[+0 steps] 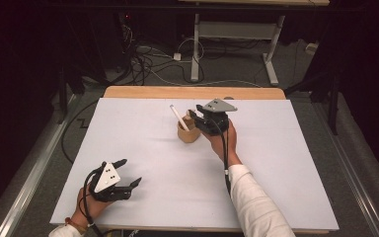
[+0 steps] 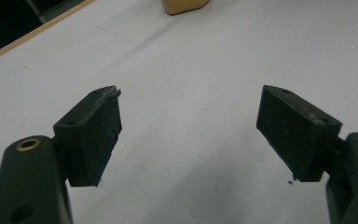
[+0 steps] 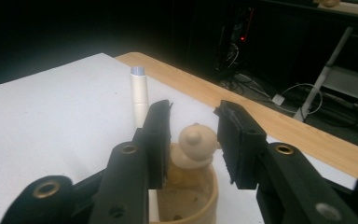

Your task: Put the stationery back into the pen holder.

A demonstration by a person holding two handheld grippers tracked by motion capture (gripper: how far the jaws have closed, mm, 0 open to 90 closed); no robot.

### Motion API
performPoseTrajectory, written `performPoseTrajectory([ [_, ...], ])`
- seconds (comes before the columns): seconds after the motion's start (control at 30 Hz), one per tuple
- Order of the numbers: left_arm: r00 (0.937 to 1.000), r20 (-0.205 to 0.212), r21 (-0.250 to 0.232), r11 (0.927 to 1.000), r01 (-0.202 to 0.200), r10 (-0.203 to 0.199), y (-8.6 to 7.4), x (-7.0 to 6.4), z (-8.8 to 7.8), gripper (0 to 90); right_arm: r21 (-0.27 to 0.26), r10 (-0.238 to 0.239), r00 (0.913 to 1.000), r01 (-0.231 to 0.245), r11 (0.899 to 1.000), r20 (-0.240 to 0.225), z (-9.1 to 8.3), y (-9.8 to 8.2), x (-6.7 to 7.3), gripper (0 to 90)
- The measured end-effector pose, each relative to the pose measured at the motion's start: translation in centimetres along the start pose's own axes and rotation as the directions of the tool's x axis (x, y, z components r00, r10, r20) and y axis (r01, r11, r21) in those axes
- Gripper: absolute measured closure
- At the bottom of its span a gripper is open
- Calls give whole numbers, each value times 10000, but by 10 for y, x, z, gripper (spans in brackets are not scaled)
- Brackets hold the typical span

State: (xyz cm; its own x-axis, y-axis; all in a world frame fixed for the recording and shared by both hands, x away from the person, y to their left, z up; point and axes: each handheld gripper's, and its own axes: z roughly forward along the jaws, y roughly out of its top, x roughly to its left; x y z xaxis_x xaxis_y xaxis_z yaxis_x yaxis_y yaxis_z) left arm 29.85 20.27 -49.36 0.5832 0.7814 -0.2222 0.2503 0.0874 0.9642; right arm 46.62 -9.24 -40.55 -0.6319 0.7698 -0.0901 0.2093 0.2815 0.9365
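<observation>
A small wooden cup (image 1: 188, 134) stands on the white sheet, just behind the middle of the table. A white stick with a bluish tip (image 1: 179, 118) leans out of it to the left. In the right gripper view a pale wooden peg with a round knob (image 3: 196, 144) rises from the cup (image 3: 209, 196), beside the stick (image 3: 139, 95). My right gripper (image 3: 194, 108) hovers over the cup (image 1: 193, 118) with its jaws on either side of the knob, a small gap showing on each side. My left gripper (image 1: 131, 171) rests near the front left, wide open and empty (image 2: 189, 126).
The white sheet (image 1: 177, 197) covers most of the wooden table, whose bare far edge (image 1: 192, 92) shows behind the cup. The cup's base (image 2: 184, 4) appears at the top of the left gripper view. Cables and a desk frame (image 1: 237, 44) lie on the floor beyond.
</observation>
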Motion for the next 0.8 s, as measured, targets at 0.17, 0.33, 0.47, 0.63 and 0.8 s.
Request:
performPoseTrajectory([
  [0.17, 10000, -18, 24, 10000, -37, 37, 0, -1, 0, 211, -79, -179, 9998, 180, 9998, 56, -5, 2, -2, 617],
  [0.33, 10000, -32, 36, 10000, -51, 51, 0, 0, 0, 211, -261, -342, 9985, 353, 9990, 427, -12, 4, -4, 550],
  [0.47, 10000, -46, 38, 10000, -57, 57, 0, 0, 0, 211, -314, -342, 9976, 361, 9989, 608, -14, 5, -4, 507],
  [0.63, 9999, -65, 35, 10000, -80, 80, -1, 0, 0, 211, -298, -505, 9961, 528, 9982, 727, -16, 6, -4, 421],
  [0.8, 9999, -106, -71, 10000, -55, 54, 0, 0, 0, 211, -228, -535, 9963, 551, 9982, 677, -15, 6, -3, 338],
])
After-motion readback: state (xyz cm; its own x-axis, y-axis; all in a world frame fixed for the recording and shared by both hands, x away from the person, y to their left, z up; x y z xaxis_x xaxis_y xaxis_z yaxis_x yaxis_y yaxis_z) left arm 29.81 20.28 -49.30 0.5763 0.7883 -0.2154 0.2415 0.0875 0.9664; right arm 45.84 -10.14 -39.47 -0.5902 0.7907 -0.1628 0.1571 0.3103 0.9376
